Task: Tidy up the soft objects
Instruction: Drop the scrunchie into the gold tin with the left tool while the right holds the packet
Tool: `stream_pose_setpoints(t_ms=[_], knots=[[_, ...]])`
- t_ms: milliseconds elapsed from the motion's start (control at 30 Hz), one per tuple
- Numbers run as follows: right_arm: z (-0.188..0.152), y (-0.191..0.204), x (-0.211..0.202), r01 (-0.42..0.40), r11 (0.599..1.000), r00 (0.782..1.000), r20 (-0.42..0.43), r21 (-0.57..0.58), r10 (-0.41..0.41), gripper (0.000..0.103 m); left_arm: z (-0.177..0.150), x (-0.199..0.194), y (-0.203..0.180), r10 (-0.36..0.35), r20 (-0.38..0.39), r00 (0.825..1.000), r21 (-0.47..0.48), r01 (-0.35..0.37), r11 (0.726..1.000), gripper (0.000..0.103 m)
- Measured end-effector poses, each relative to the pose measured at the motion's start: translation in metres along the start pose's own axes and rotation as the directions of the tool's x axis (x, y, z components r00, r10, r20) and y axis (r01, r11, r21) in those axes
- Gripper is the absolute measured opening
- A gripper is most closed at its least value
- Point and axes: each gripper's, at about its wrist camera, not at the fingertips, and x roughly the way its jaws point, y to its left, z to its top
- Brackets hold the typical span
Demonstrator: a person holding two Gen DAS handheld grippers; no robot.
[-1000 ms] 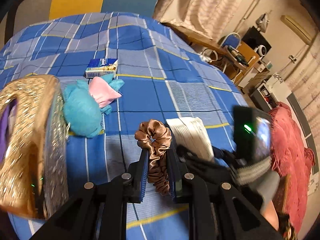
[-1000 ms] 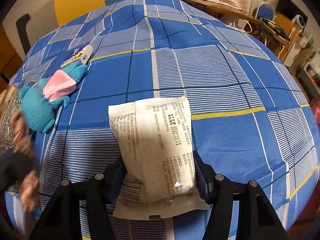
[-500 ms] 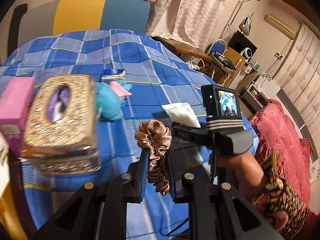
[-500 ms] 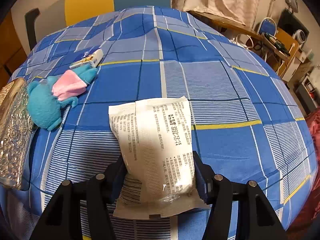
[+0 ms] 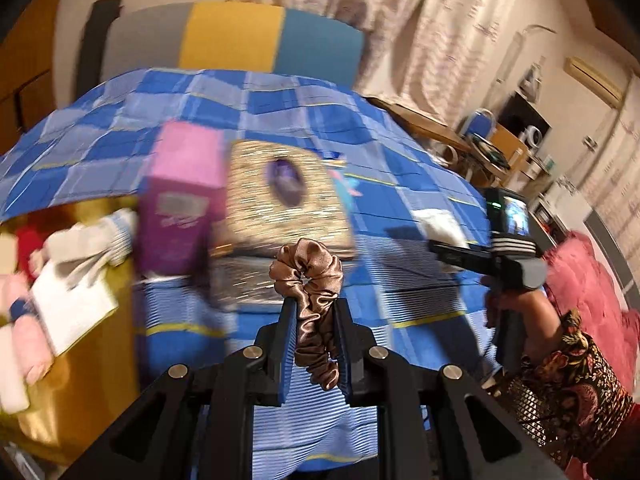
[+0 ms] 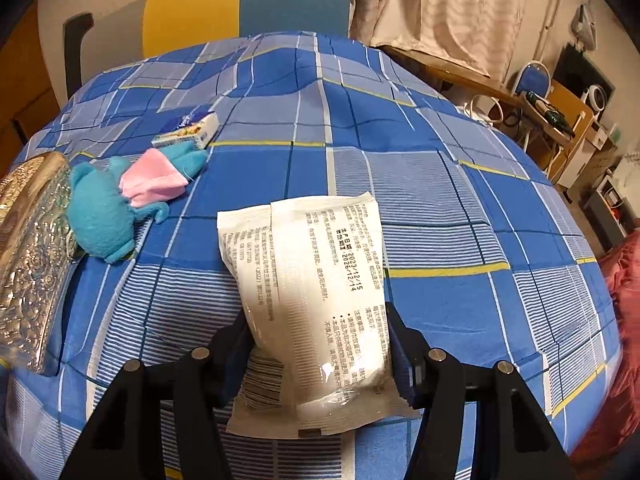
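Observation:
My left gripper (image 5: 315,312) is shut on a brown satin scrunchie (image 5: 310,280), held in the air over the near edge of the blue checked table (image 5: 400,344). My right gripper (image 6: 318,320) is shut on a white printed soft pack (image 6: 312,292), lifted just above the tablecloth (image 6: 440,200). The left wrist view also shows the right gripper (image 5: 448,246) at the right, in a person's hand. A teal plush toy with a pink piece (image 6: 120,204) lies left of the pack. A yellow container (image 5: 68,396) at the far left holds several soft things, blurred.
A glittery gold tissue box (image 5: 280,196) and a pink box (image 5: 180,200) stand on the table's left side. A small blue and white carton (image 6: 188,132) lies behind the plush. A yellow and blue chair back (image 6: 248,4) stands beyond the table. Red fabric (image 5: 588,292) lies at the right.
My left gripper has swung to the left with the scrunchie, bringing the pink box and yellow container into view. The right gripper with the pack has risen and tilted slightly.

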Motion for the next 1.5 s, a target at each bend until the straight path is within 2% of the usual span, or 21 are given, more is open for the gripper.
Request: stream_pose_setpoints(t_ms=[267,467,800,900,967,1000,1033,1100,1233,1333,1500], knots=[[-0.001,0.001,-0.001,0.006,1.000,1.000,0.011,0.001,-0.006,0.061,-0.018,-0.025,0.076,0.080,-0.025,0.996,-0.119,-0.083,0.989,0.017],[0.000,0.000,-0.009,0.017,1.000,0.999,0.044,0.008,-0.018,0.061,-0.033,-0.026,0.113,0.135,-0.078,0.988,-0.151,-0.145,0.978,0.017],[0.001,-0.013,-0.017,0.014,0.997,0.998,0.058,0.076,-0.019,0.061,-0.023,-0.001,0.168,0.227,-0.124,0.966,-0.186,-0.247,0.951,0.018],[0.000,-0.016,-0.016,0.022,0.996,0.998,0.054,0.091,-0.027,0.061,-0.020,0.012,0.181,0.266,-0.156,0.951,-0.189,-0.293,0.937,0.018],[0.000,-0.018,-0.015,0.024,0.995,0.998,0.051,0.097,-0.029,0.061,-0.021,0.016,0.187,0.306,-0.174,0.936,-0.191,-0.337,0.922,0.026],[-0.001,-0.019,-0.015,0.025,0.994,0.998,0.050,0.103,-0.031,0.061,-0.021,0.017,0.190,0.325,-0.183,0.928,-0.194,-0.358,0.913,0.037],[-0.001,-0.020,-0.015,0.026,0.994,0.998,0.050,0.106,-0.031,0.061,-0.023,0.017,0.193,0.348,-0.193,0.918,-0.202,-0.384,0.901,0.043],[-0.001,-0.022,-0.015,0.029,0.993,0.998,0.053,0.113,-0.035,0.061,-0.026,0.014,0.198,0.372,-0.198,0.907,-0.224,-0.411,0.884,0.045],[-0.001,-0.026,-0.017,0.027,0.990,0.997,0.065,0.135,-0.036,0.061,-0.035,0.000,0.205,0.365,-0.173,0.915,-0.286,-0.401,0.870,0.050],[-0.002,-0.027,-0.024,0.014,0.987,0.996,0.089,0.158,-0.028,0.061,-0.042,-0.017,0.205,0.332,-0.126,0.935,-0.333,-0.355,0.873,0.050],[-0.003,-0.021,-0.042,-0.030,0.989,0.989,0.150,0.147,0.008,0.061,-0.050,-0.037,0.200,0.308,-0.064,0.949,-0.349,-0.311,0.884,0.050]])
